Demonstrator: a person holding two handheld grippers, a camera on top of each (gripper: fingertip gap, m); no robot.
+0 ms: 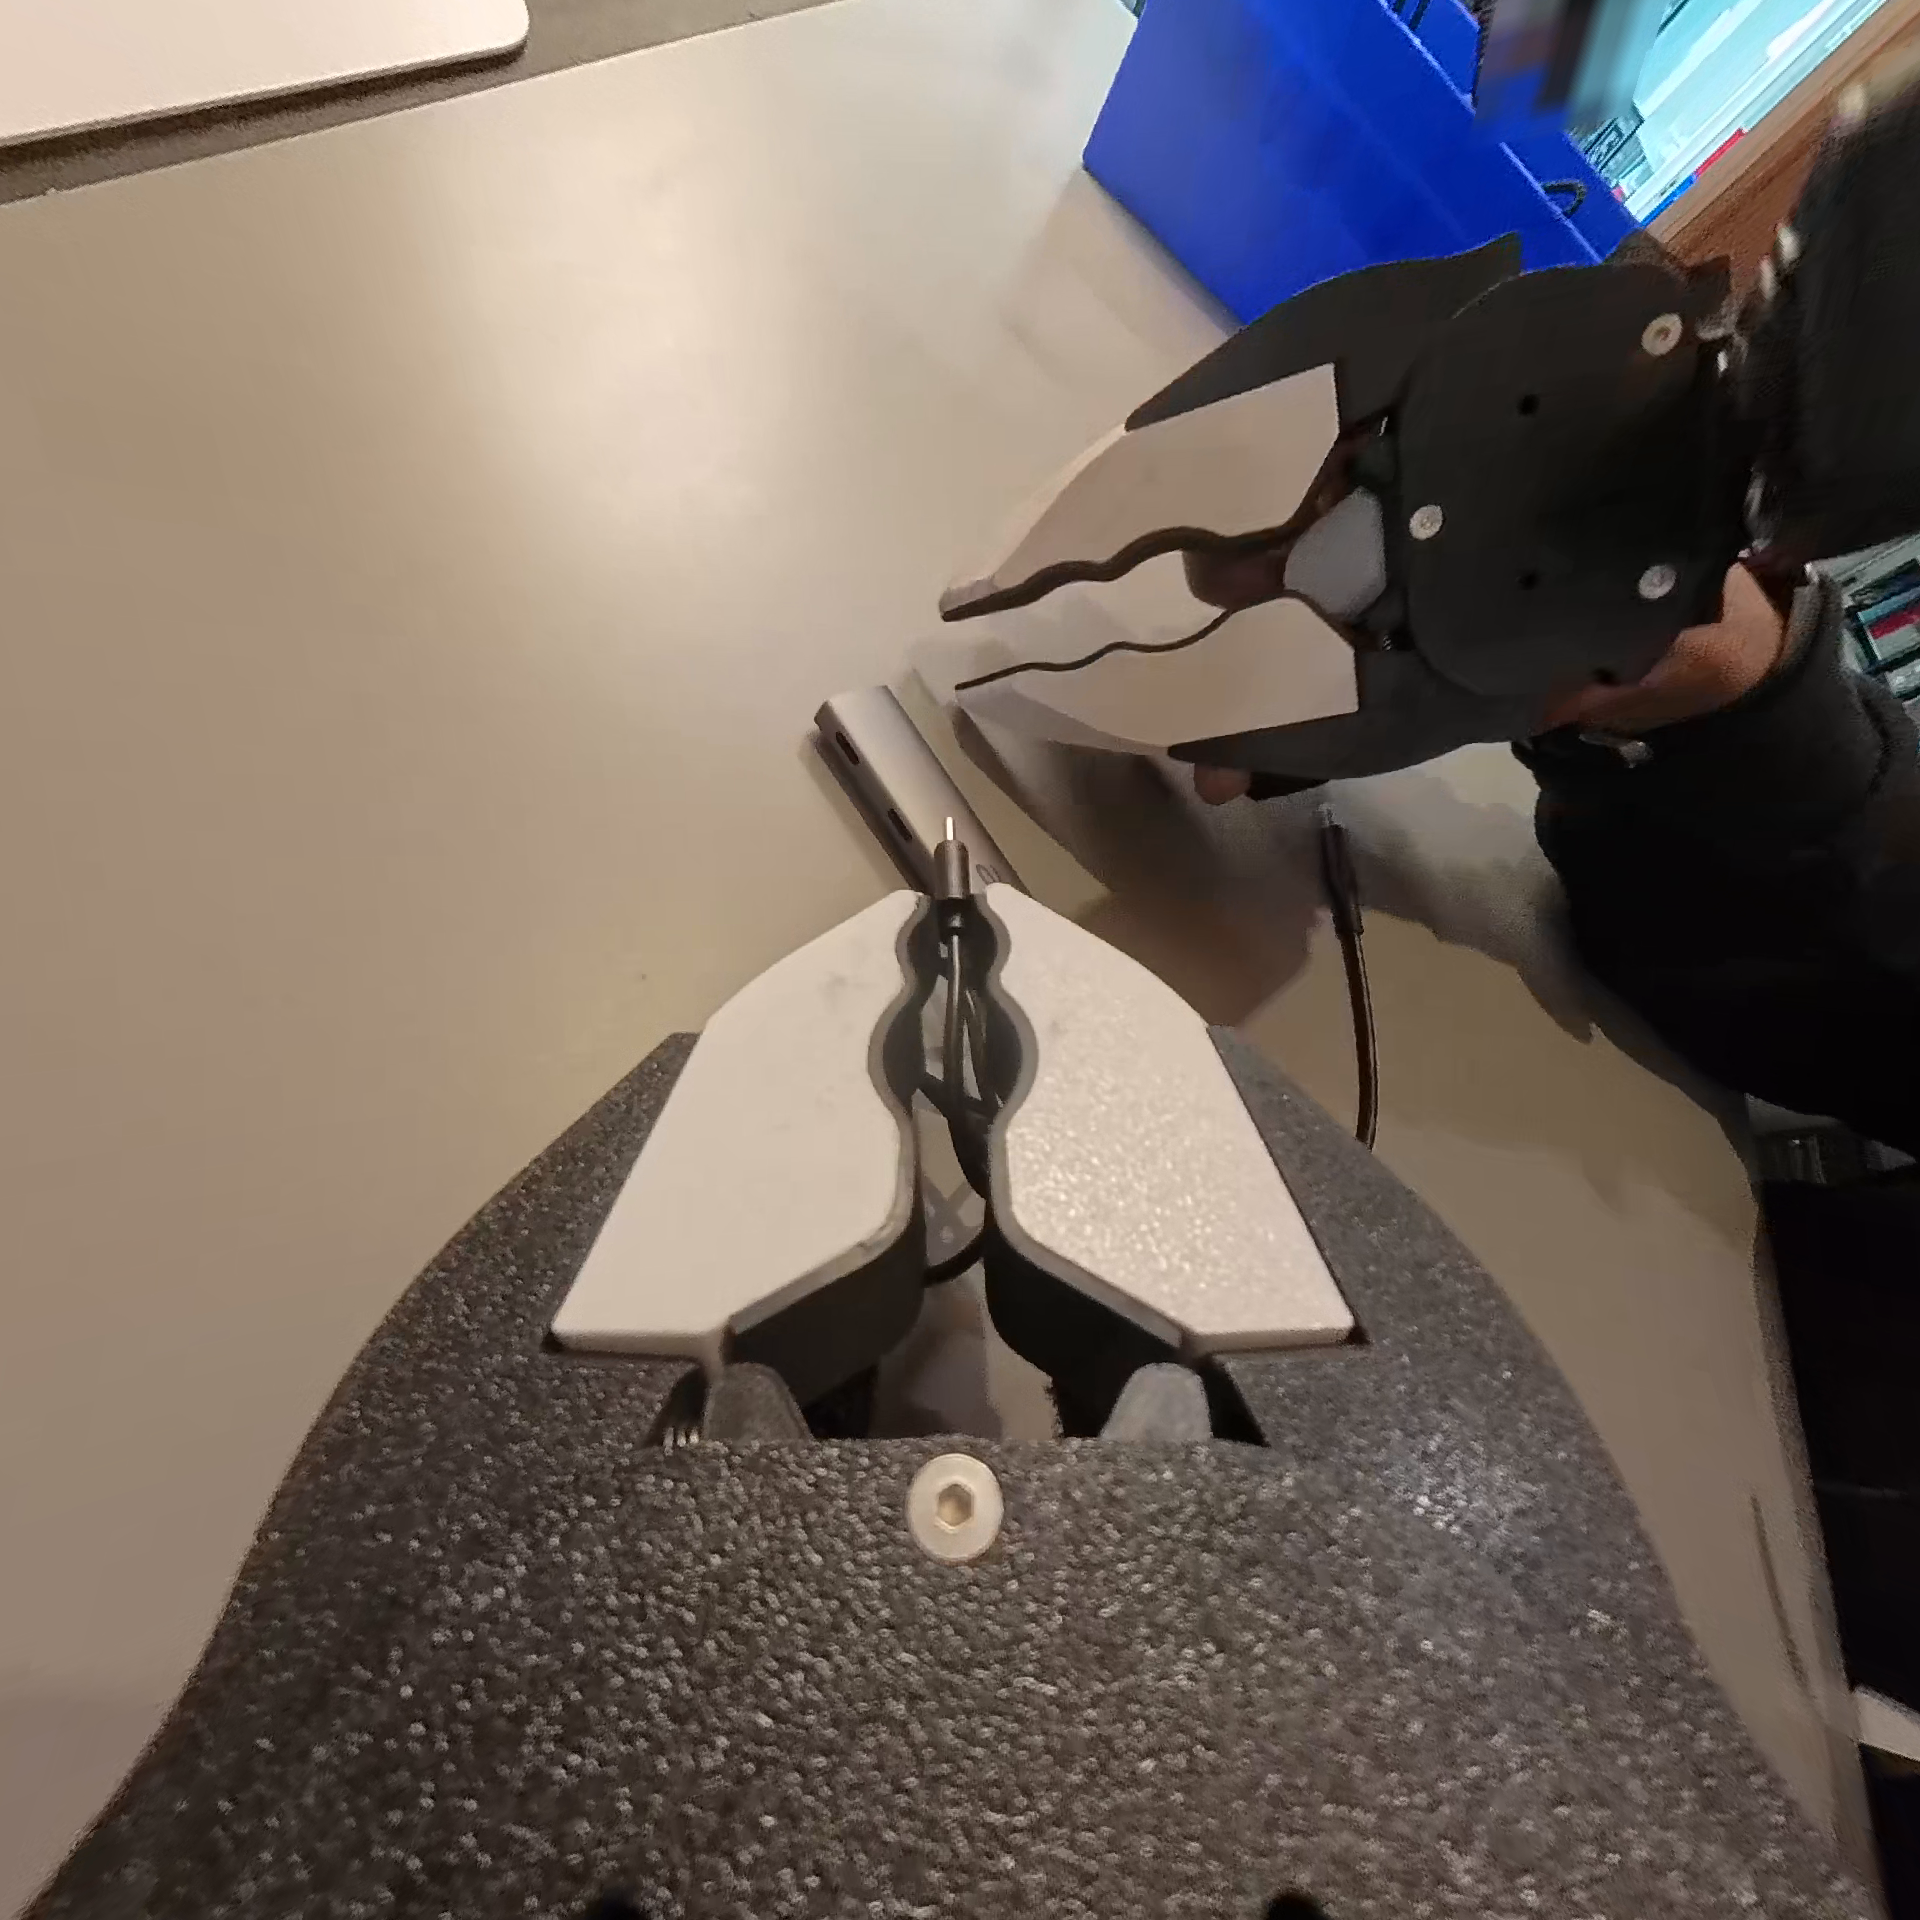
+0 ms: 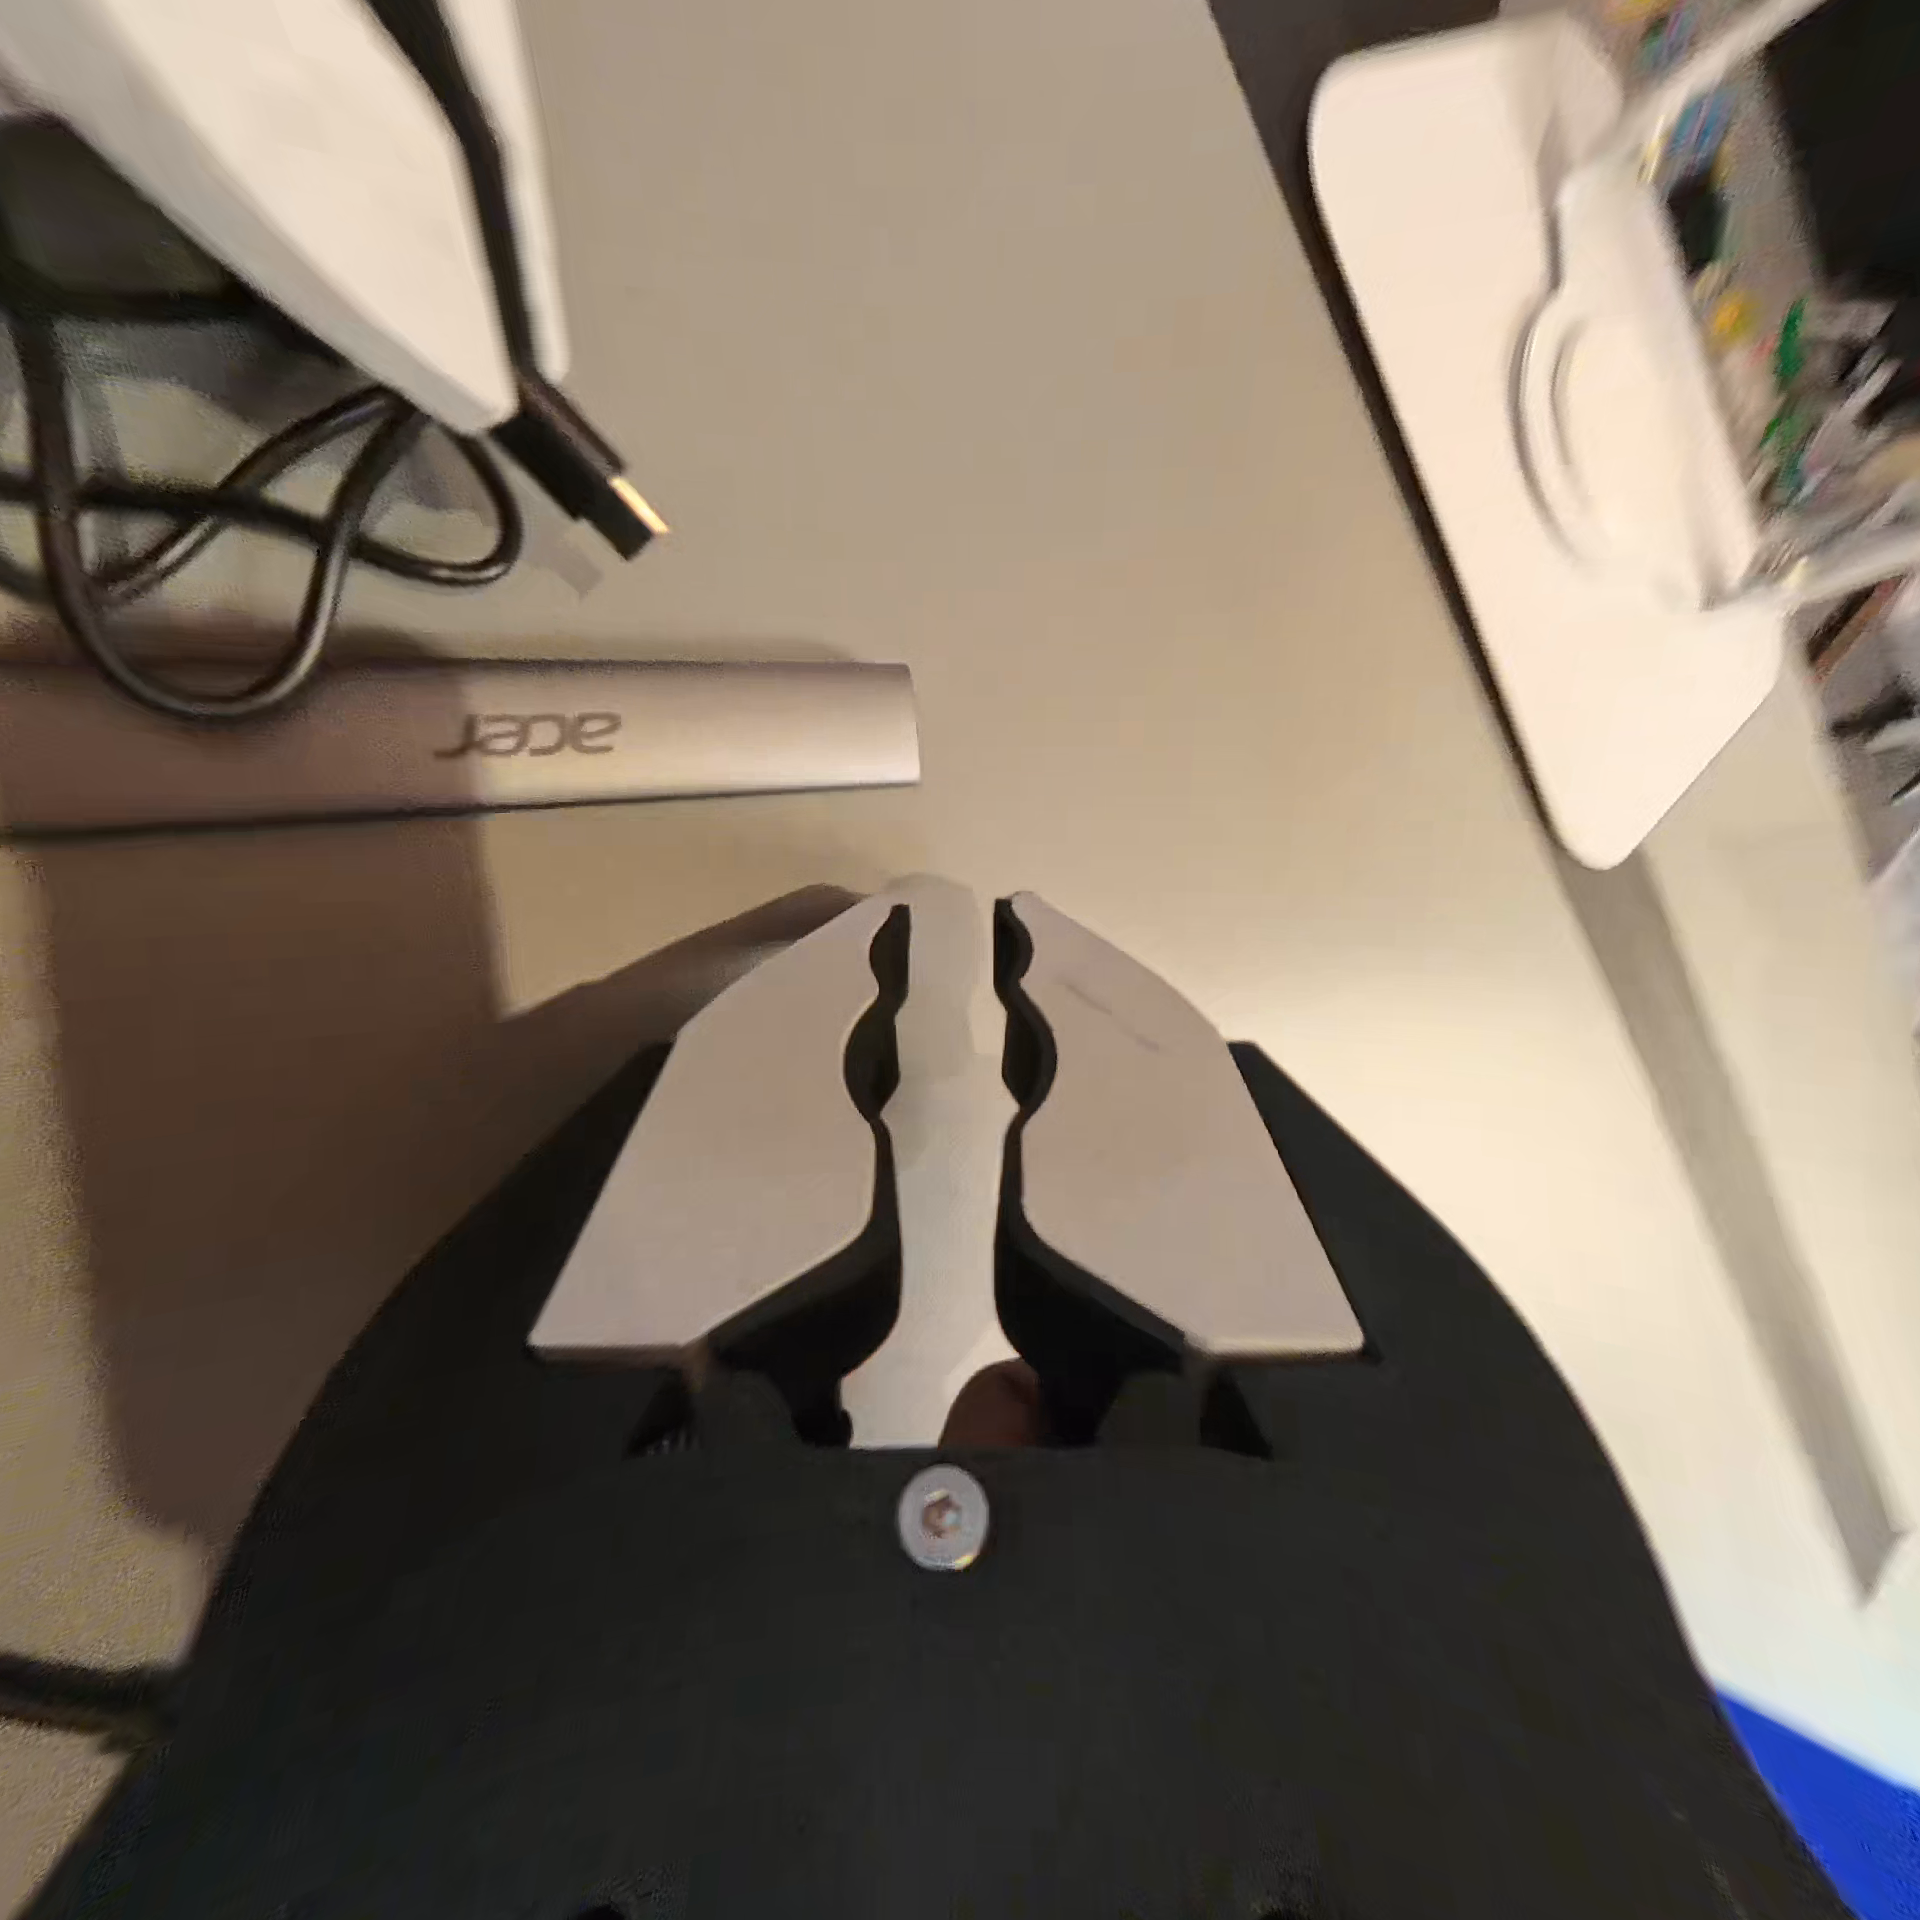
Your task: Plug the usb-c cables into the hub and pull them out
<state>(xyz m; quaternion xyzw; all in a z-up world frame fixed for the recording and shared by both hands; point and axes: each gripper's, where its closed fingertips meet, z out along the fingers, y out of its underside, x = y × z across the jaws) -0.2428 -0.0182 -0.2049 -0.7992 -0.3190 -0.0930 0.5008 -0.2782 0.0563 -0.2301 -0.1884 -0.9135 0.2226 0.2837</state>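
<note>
My left gripper [image 1: 951, 906] is shut on the black plug of a usb-c cable [image 1: 951, 860]. The metal tip sticks out just short of the silver hub [image 1: 883, 764], near its side ports and not inserted. The hub lies flat on the table. My right gripper [image 1: 956, 646] hovers just beyond the hub, slightly open and empty. In the right wrist view the right gripper [image 2: 951, 906] sits beside the hub [image 2: 727, 727], while the left gripper [image 2: 520, 384] holds the plug [image 2: 613, 499] above it. A second black cable [image 1: 1356, 966] lies on the table to the right.
A blue bin [image 1: 1299, 135] stands at the far right of the beige table [image 1: 416, 520]. A white flat slab [image 1: 260, 62] lies at the far left. Cable loops [image 2: 208, 540] trail behind the hub. A white tray [image 2: 1507, 468] with cluttered parts lies to the right.
</note>
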